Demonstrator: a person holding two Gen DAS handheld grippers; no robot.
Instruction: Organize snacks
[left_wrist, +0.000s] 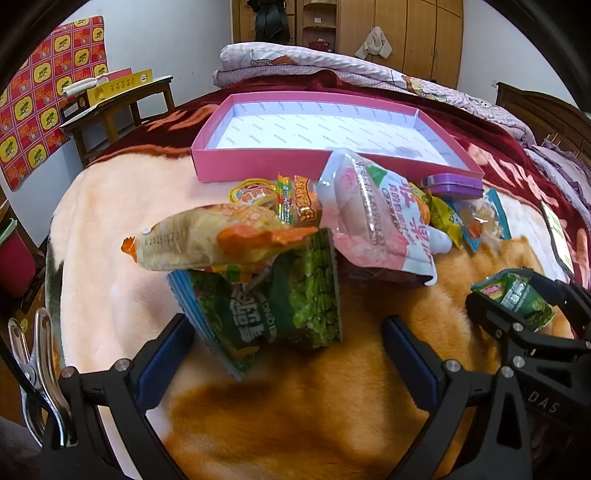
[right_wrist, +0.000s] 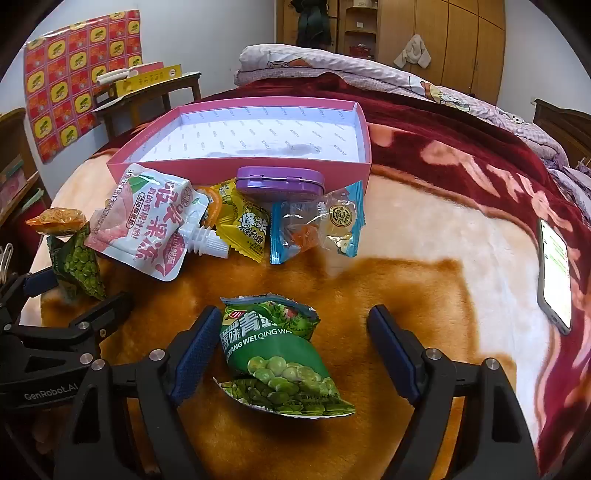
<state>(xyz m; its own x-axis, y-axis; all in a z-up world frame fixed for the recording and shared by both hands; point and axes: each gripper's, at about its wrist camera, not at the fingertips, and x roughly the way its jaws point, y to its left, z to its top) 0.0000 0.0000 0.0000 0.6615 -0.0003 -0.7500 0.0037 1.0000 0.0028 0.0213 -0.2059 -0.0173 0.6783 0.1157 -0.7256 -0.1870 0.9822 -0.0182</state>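
Note:
A pile of snacks lies on the blanket before an empty pink box (left_wrist: 258, 164) (right_wrist: 236, 168). My left gripper (left_wrist: 288, 354) is open around a green pea packet (left_wrist: 280, 310) with an orange-yellow packet (left_wrist: 214, 240) on top of it. My right gripper (right_wrist: 291, 347) is open around another green pea packet (right_wrist: 280, 354), which lies flat on the blanket; it also shows in the left wrist view (left_wrist: 517, 299). A pink jelly pouch (right_wrist: 147, 225) (left_wrist: 373, 221), a yellow candy packet (right_wrist: 243, 229), a blue-edged clear packet (right_wrist: 317, 225) and a purple tin (right_wrist: 280, 182) lie by the box.
A phone (right_wrist: 554, 273) lies on the blanket at the right. A wooden side table (left_wrist: 122, 107) with a yellow box stands at the left beyond the bed. Folded quilts (right_wrist: 332, 66) lie behind the pink box.

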